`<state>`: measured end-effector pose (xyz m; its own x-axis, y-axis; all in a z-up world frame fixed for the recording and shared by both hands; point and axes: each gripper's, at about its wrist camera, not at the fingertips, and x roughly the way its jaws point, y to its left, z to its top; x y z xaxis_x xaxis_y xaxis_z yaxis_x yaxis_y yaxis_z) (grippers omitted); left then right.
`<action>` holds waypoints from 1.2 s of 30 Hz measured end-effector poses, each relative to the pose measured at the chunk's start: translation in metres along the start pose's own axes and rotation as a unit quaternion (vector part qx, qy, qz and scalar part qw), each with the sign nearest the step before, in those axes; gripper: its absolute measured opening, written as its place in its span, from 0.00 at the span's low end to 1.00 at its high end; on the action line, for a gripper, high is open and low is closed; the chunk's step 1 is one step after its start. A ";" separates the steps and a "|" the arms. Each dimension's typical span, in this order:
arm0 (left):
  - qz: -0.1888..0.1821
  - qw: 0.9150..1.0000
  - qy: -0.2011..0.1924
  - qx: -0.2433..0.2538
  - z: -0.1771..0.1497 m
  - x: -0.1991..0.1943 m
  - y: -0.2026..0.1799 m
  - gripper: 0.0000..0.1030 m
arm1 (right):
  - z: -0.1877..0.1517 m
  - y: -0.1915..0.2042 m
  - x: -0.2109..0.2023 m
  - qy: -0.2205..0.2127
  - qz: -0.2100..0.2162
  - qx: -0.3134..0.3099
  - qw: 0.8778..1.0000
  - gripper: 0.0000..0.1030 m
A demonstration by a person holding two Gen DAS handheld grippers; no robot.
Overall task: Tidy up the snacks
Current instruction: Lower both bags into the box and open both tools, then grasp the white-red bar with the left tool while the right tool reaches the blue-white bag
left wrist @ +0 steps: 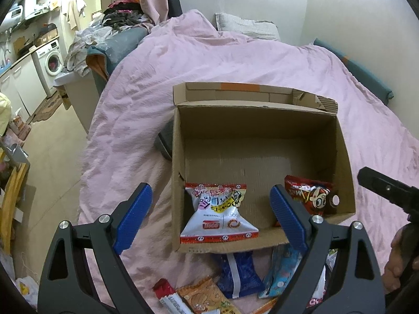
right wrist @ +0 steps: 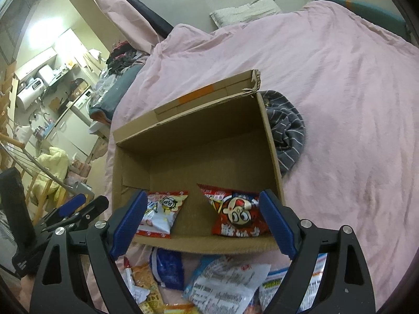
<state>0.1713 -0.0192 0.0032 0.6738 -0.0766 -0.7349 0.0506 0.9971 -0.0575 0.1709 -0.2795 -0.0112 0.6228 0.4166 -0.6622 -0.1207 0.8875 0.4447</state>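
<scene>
An open cardboard box (left wrist: 262,120) (right wrist: 209,130) lies on a pink bedspread. Inside at the near left lies a white snack bag (left wrist: 220,214) (right wrist: 159,214); at the near right lies a red snack bag with a cartoon face (left wrist: 311,195) (right wrist: 235,214). My left gripper (left wrist: 209,217) is open and empty, above the box's near edge. My right gripper (right wrist: 203,221) is open and empty, just before the box. Loose snacks lie in front of the box: a blue packet (left wrist: 238,274) (right wrist: 169,268), an orange packet (left wrist: 204,298) and a white packet (right wrist: 225,285).
A grey striped cloth (right wrist: 286,133) lies right of the box. The bed's left edge drops to the floor (left wrist: 52,157). A pillow (left wrist: 246,26) lies at the bed's head by the wall. The left gripper shows at the right wrist view's left edge (right wrist: 73,212).
</scene>
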 end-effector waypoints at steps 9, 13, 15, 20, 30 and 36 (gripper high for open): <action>0.004 1.000 0.006 0.002 -0.018 -0.019 0.007 0.87 | -0.017 0.001 -0.021 0.002 0.009 0.006 1.000 0.87; 0.008 1.000 0.011 -0.001 -0.026 -0.025 0.012 0.87 | -0.023 -0.009 -0.026 0.009 0.010 0.031 0.999 0.87; 0.009 1.000 0.016 -0.004 -0.030 -0.027 0.015 0.87 | -0.026 -0.009 -0.030 0.008 0.009 0.035 0.999 0.87; 0.014 0.999 0.029 -0.014 -0.042 -0.032 0.024 0.87 | -0.038 -0.016 -0.039 0.015 0.009 0.051 0.999 0.87; 0.023 0.998 0.056 -0.033 -0.063 -0.036 0.040 0.87 | -0.063 -0.025 -0.053 0.032 -0.004 0.064 0.997 0.87; 0.017 0.987 0.141 -0.076 -0.086 -0.007 0.062 0.87 | -0.073 -0.032 -0.054 0.043 -0.021 0.062 0.997 0.87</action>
<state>0.1060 0.0430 -0.0531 0.4406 -0.0619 -0.8956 -0.0941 0.9889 -0.1147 0.0849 -0.3161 -0.0339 0.5565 0.3993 -0.7286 0.0040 0.8756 0.4830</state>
